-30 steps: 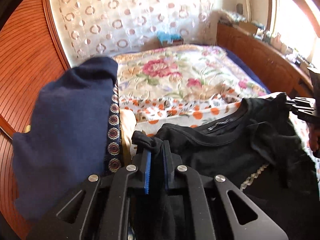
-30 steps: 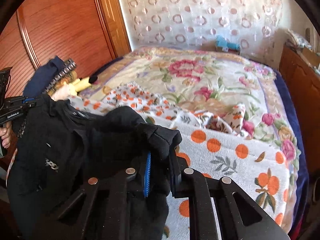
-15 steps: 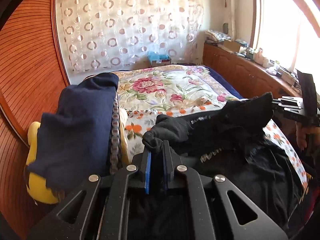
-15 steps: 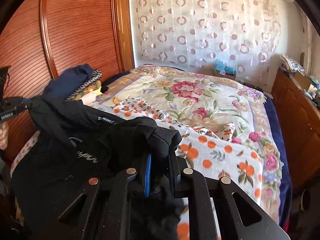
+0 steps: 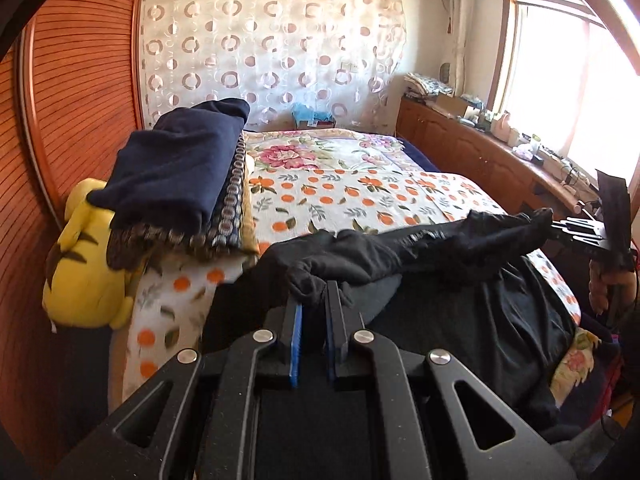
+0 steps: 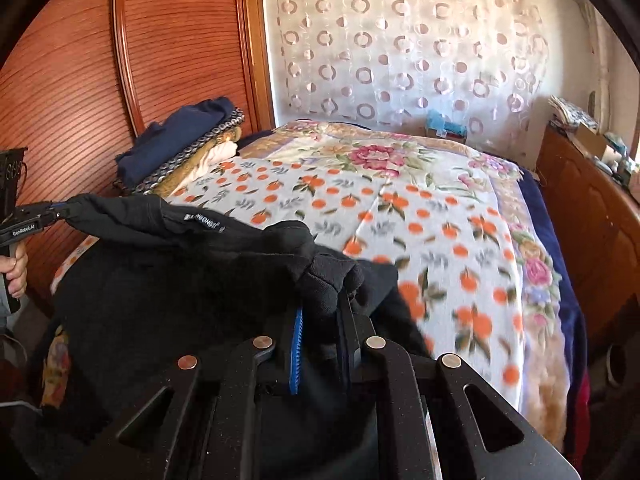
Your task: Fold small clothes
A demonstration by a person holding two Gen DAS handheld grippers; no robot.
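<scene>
Holding a black garment (image 5: 436,248) up by two bunched points, I have both grippers clamped on it above the near edge of the bed (image 5: 352,188). My left gripper (image 5: 314,304) has its jaws drawn narrow with a wad of the black cloth pinched between the blue pads (image 5: 296,344). My right gripper (image 6: 320,312) is the same: jaws nearly together, a thick fold of black fabric squeezed between them and bulging over the tips.

From the left wrist view, the garment stretches across to the right, where the right gripper (image 5: 576,228) grips its far end, a hand (image 5: 612,284) wrapped around the handle below. From the right wrist view, the cloth runs left to the left gripper (image 6: 52,216), with fingers (image 6: 16,272) on its grip. A small white label (image 6: 202,222) shows along the taut upper edge. The rest of the garment hangs slack below that edge, draping over the bed's near side.

The bed carries an orange-dotted blanket (image 6: 400,216) laid over a floral cover (image 6: 380,152). On its left side sits a stack of folded clothes (image 5: 180,184), a navy piece on top, beside a yellow plush toy (image 5: 84,272). Wooden panelling (image 6: 172,52) stands behind the stack, a circle-patterned curtain (image 6: 400,48) hangs beyond the bed, and a low wooden cabinet (image 5: 472,144) runs under the window (image 5: 560,80).
</scene>
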